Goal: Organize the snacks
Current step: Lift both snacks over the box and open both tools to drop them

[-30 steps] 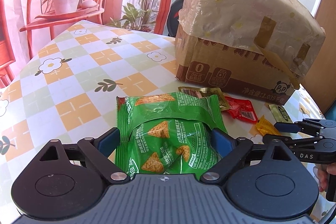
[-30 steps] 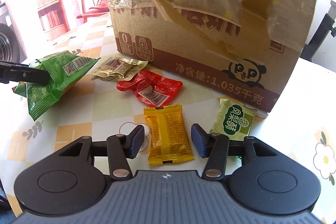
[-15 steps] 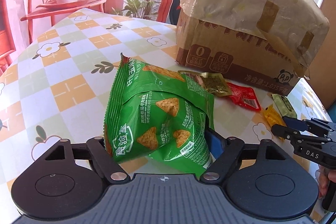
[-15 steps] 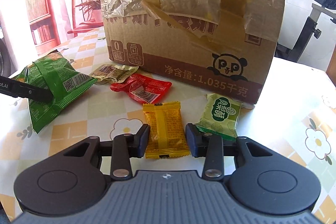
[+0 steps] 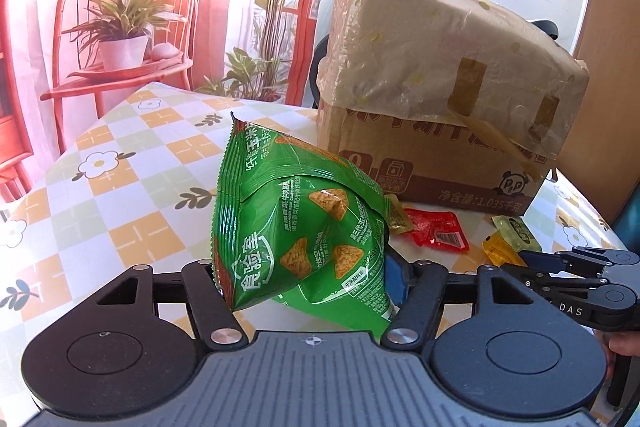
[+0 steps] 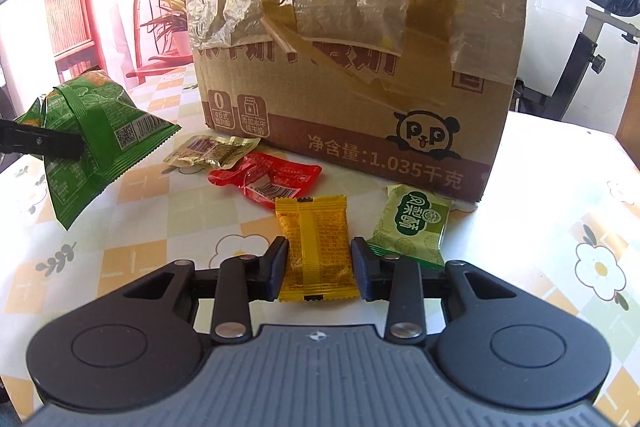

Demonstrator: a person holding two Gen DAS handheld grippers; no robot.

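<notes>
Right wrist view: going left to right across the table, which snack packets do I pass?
green chip bag held off the table by the left gripper → gold packet → red packet → yellow packet between the right gripper fingers → pale green packet

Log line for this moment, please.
left gripper: shut on green chip bag, lifted | right gripper: fingers astride yellow packet, grip unclear | cardboard box: behind
</notes>
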